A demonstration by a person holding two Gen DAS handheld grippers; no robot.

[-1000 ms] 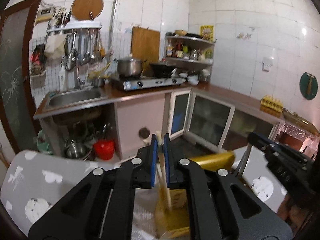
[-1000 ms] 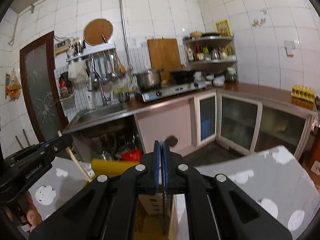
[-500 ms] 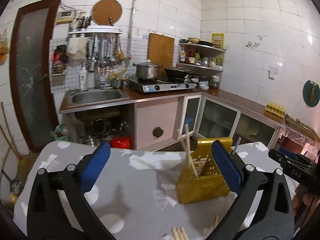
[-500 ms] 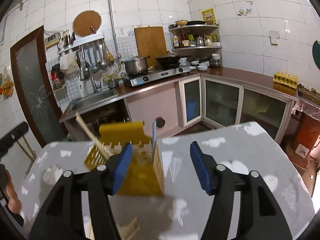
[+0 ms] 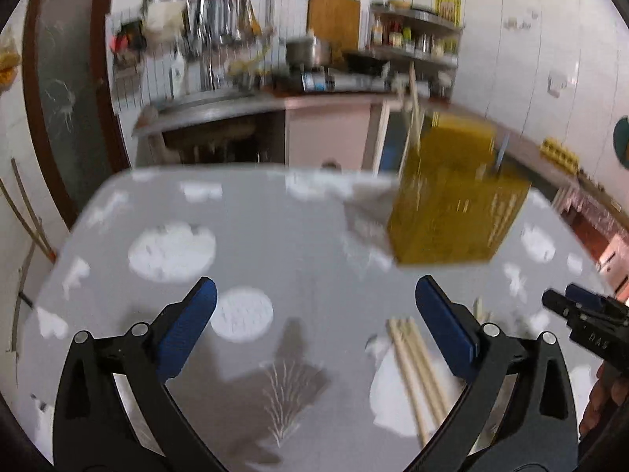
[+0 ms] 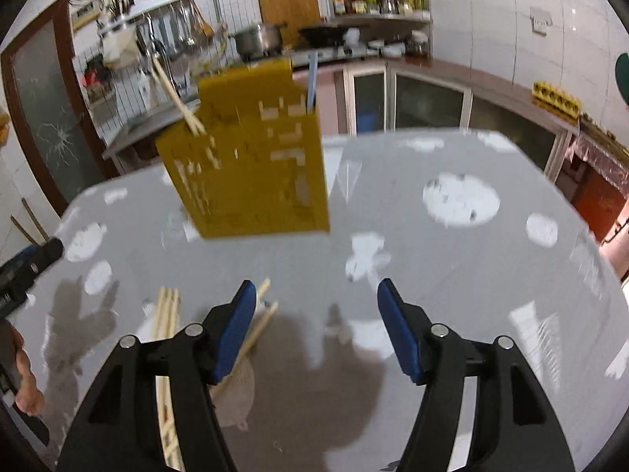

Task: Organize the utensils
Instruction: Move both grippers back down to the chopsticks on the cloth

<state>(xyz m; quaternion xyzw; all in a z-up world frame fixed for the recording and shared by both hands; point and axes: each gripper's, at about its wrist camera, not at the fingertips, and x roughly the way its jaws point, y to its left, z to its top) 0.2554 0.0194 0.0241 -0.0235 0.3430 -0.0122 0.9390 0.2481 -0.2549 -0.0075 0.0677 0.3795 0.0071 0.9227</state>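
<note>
A yellow slotted utensil holder (image 5: 452,196) (image 6: 255,165) stands upright on the grey patterned table (image 5: 275,244). Wooden chopsticks (image 6: 173,90) and a blue handle (image 6: 312,78) stick out of its top. Several loose chopsticks (image 5: 416,365) (image 6: 167,314) lie on the cloth in front of it. My left gripper (image 5: 316,314) hangs wide open over the table, its right pad above those chopsticks, nothing between the pads. My right gripper (image 6: 316,314) is open and empty too, with a slanted chopstick (image 6: 259,326) under its left pad. Each gripper shows at the edge of the other's view.
Beyond the table's far edge run a counter with a sink (image 6: 157,118), a stove with pots (image 6: 267,39) and glass-fronted cabinets (image 6: 424,98). A dark door (image 5: 70,78) stands at the left. A person's hand (image 6: 23,385) holds the left gripper.
Both grippers were shut on utensils above the holder, then opened and drew back and down. The holder now stands farther ahead, and the loose chopsticks have come into view.
</note>
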